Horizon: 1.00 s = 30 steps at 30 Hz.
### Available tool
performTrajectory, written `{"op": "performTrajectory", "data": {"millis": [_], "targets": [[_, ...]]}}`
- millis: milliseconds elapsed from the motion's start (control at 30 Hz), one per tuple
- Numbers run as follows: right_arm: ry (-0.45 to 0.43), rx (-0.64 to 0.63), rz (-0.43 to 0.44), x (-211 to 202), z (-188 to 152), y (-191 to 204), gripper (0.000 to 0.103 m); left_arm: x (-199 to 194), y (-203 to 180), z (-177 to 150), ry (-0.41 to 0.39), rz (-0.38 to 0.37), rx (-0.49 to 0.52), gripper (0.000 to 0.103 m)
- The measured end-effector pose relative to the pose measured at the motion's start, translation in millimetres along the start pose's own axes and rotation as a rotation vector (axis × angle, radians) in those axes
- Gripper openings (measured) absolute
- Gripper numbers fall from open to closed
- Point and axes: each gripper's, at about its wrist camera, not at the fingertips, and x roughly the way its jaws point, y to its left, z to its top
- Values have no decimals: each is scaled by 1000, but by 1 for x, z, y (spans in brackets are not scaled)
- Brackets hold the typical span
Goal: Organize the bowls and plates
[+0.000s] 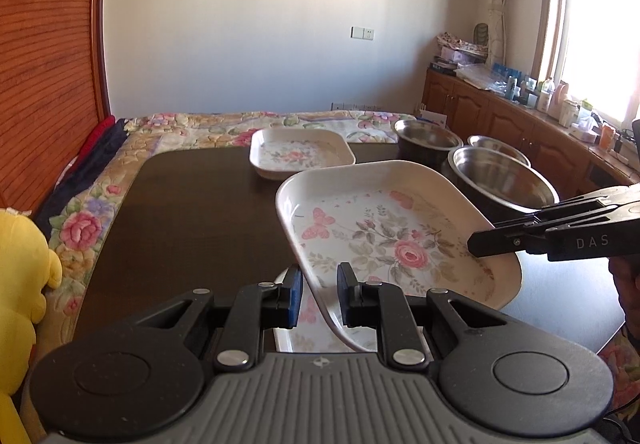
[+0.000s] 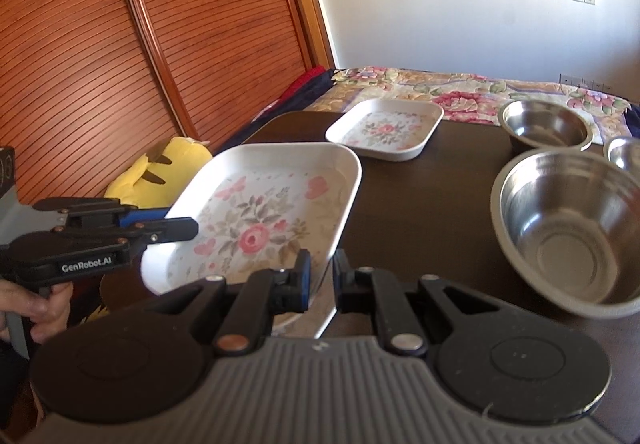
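Observation:
A large white floral plate point(image 1: 384, 228) is held tilted above the dark table point(image 1: 192, 212). My left gripper point(image 1: 318, 294) is shut on its near-left rim. My right gripper point(image 2: 322, 278) is shut on its opposite rim, and shows in the left wrist view point(image 1: 492, 242) at the plate's right edge. The plate point(image 2: 264, 220) also fills the right wrist view, with the left gripper point(image 2: 180, 228) on its left rim. Another floral plate point(image 1: 298, 328) lies under it. A smaller floral plate point(image 1: 300, 154) point(image 2: 386, 128) sits further back. Three steel bowls point(image 1: 500, 176) point(image 2: 572, 228) stand to the right.
A flowered bedspread point(image 1: 224, 124) surrounds the table. A yellow plush toy point(image 1: 20, 284) point(image 2: 160, 172) sits at the left edge beside wooden slatted doors point(image 2: 120, 44). A cluttered wooden sideboard point(image 1: 520, 112) runs under the window at right.

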Motion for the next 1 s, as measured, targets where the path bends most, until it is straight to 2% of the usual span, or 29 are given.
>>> {"op": "performTrajectory", "data": {"millis": [367, 1000], "targets": [[10, -31, -18, 4, -23, 14, 14, 9, 7, -20, 36, 15, -28, 20], [-15, -29, -53, 5, -38, 26, 15, 19, 5, -23, 51, 33, -11, 21]]}}
